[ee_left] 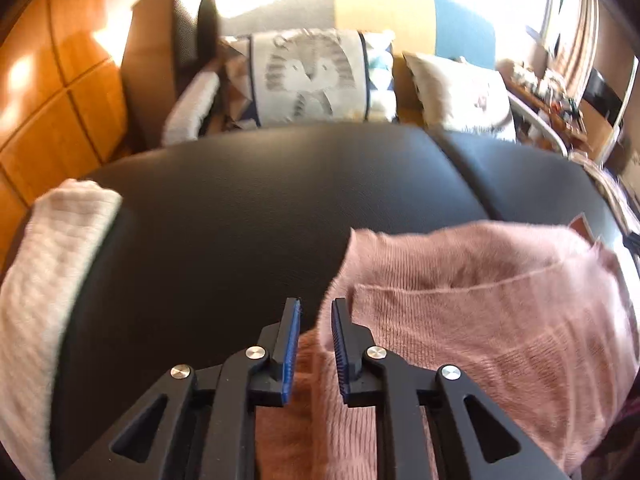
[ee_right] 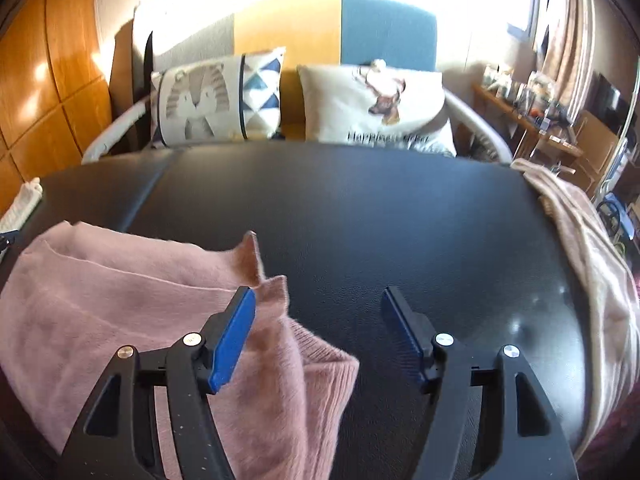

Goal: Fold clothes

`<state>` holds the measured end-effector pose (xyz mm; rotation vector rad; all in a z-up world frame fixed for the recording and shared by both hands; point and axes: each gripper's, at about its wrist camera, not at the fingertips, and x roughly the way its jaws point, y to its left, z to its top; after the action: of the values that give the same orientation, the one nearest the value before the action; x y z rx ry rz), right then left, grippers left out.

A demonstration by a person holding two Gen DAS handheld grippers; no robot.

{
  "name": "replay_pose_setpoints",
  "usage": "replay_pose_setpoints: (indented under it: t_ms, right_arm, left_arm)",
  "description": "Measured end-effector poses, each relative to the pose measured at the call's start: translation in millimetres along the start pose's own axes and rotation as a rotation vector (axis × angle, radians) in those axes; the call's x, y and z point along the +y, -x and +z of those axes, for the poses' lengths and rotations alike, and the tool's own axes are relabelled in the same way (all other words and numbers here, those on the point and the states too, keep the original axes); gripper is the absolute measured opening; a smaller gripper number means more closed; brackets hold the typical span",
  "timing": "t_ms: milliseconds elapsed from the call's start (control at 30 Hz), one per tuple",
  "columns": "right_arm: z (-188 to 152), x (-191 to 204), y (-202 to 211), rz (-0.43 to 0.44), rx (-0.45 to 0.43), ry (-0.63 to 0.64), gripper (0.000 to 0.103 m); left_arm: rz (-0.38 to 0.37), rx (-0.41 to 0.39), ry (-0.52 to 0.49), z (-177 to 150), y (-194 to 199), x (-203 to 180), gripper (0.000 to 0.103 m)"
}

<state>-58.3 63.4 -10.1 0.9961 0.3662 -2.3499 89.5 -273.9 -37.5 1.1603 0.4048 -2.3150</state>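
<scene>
- Left gripper [ee_left: 316,308]: jaws a narrow gap apart, holding nothing, over the pink sweater [ee_left: 480,312].
- Right gripper [ee_right: 318,300]: jaws wide, empty, above the black bench [ee_right: 360,208].

A black padded bench [ee_right: 320,216] fills the middle. At twelve o'clock beyond it, a cat-print cushion [ee_right: 192,104] sits beside a white deer-print cushion [ee_right: 376,108] against a grey, yellow and blue backrest [ee_right: 288,28]. Wooden panels [ee_right: 36,92] stand at nine o'clock, a cluttered shelf [ee_right: 532,112] at two.
</scene>
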Motion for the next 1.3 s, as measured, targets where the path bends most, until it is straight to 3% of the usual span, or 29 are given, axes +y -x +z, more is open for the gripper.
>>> replay_pose_setpoints:
  t_ms: [67,133,267,367,500,633,800,900,1033,1100,1167,1300]
  right_arm:
    - [-7,27,15,0.056,-0.035,0.051,0.068]
    - [-17,54,9,0.105,-0.015,0.106,0.068]
    - [-47,73,-29,0.138,0.081,0.103,0.068]
    - [-62,57,-46,0.115,0.102,0.061,0.070]
    - [-69,42,-48,0.134,0.056,0.094,0.072]
    - [-64,40,-55,0.120,0.058,0.099,0.077]
    - [-56,43,-49,0.097,0.104,0.068,0.077]
    - [-56,60,-10,0.140,0.029,0.093,0.077]
    - [-81,91,18,0.238,0.017,0.159,0.077]
    - [-96,101,18,0.236,0.049,0.206,0.077]
    - [-116,97,8,0.210,0.085,0.232,0.077]
    - [-136,72,1,0.243,0.036,0.232,0.078]
  left_arm:
    - [-0.025,-0.043,0.003,2,17,-4,0.016]
    - [-0.079,-0.065,-0.015,-4,29,-19,0.017]
    - [-0.193,0.008,-0.094,-32,16,-58,0.017]
    - [-0.157,0.080,-0.074,-56,-7,-62,0.017]
    - [-0.143,-0.024,-0.111,-76,-10,-50,0.021]
    - [-0.127,-0.044,-0.118,-75,-16,-48,0.021]
    - [-0.170,-0.017,-0.067,-69,-19,-43,0.020]
    - [-0.197,0.000,-0.091,-73,5,-50,0.020]
    - [-0.302,-0.020,-0.188,-92,39,-77,0.020]
    - [-0.339,-0.006,-0.243,-105,45,-91,0.020]
    - [-0.317,0.013,-0.269,-118,40,-96,0.020]
    - [-0.331,-0.006,-0.217,-134,28,-74,0.023]
